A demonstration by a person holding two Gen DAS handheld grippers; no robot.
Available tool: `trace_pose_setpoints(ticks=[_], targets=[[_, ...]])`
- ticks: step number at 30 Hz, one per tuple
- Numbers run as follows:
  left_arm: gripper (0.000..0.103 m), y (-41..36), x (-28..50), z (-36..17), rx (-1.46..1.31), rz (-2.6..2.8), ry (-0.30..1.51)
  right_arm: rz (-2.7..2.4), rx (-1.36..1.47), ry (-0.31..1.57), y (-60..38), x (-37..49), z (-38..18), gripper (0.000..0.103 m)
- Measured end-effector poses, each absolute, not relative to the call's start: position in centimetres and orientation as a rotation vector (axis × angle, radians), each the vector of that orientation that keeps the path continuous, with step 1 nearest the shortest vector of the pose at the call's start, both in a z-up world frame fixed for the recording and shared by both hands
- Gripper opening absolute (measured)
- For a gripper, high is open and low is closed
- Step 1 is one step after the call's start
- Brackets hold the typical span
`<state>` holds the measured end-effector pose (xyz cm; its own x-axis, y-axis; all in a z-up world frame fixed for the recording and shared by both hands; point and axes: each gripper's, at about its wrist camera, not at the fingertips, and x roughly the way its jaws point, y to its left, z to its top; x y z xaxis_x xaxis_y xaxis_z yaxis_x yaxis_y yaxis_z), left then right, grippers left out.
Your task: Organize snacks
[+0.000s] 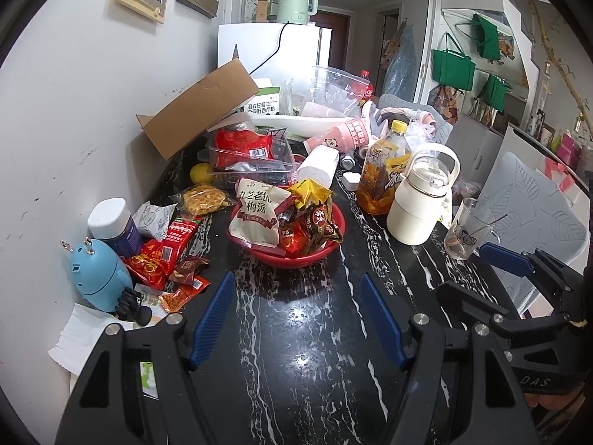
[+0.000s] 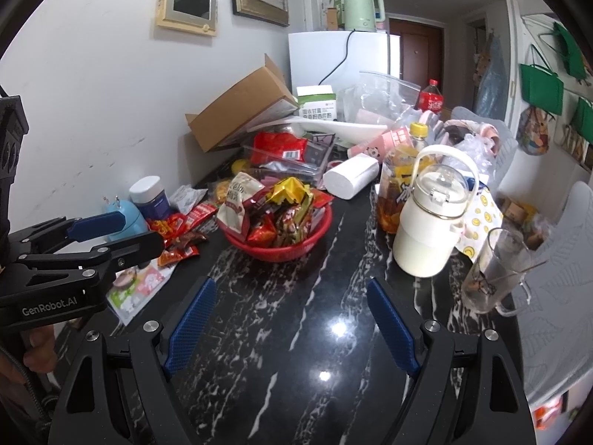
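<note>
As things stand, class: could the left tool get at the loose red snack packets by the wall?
Probably yes. The left tool is open and empty, and the red snack packets lie uncovered beside it; only the blue gadget crowds them.

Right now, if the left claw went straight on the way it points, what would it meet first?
Probably bare tabletop: the left claw stands open and empty, tilted down at the dark marble. Skimming on above it, the red snack basket comes next, though depth is hard to judge here.
</note>
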<state>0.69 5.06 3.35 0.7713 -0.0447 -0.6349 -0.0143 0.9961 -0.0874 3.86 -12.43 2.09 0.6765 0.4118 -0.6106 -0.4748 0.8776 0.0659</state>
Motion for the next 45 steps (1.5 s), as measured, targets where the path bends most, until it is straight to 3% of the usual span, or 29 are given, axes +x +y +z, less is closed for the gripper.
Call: trace_pose_setpoints(ticks=[45], targets=[[0.070,4.38,0.42,4.30,-0.052,-0.029,0.673,0.443,-0.091,0.663,-13.35,4.07,2.21,0.084]])
